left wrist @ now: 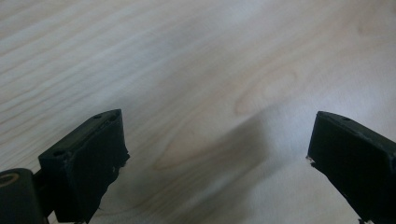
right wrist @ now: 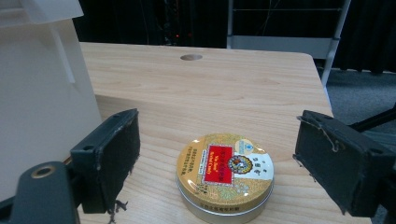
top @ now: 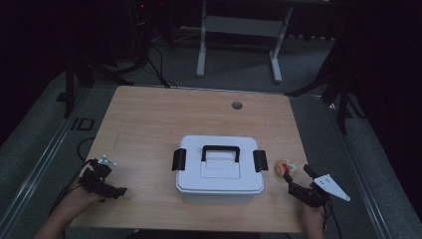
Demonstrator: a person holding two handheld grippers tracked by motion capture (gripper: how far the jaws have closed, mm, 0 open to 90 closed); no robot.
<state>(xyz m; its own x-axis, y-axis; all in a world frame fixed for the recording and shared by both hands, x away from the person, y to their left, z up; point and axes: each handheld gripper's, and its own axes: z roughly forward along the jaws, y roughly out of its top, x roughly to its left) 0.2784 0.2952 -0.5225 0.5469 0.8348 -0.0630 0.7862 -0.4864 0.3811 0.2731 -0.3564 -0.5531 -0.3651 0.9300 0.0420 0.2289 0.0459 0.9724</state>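
The right hand-held gripper stood with its jaws spread wide on either side of a round gold tin with a red printed label, which lay flat on the counter just to the right of the white storage box; neither jaw touched the tin, so the step in hand looked like the approach before a grasp. In the high view the same tin sat close beside the box's right black latch, with the right hand-held gripper just short of it. The next move would call for easing forward and down until the pads flanked the tin's low side wall, then closing squarely, since a shallow round tin could slip out of a skewed pinch. The left hand-held gripper was also open wide, holding nothing, over bare wood near the counter's front left. The box was shut, lid on and both latches apparently down, handle lying flat; its contents were hidden, as were the tin's, whose lid was on.
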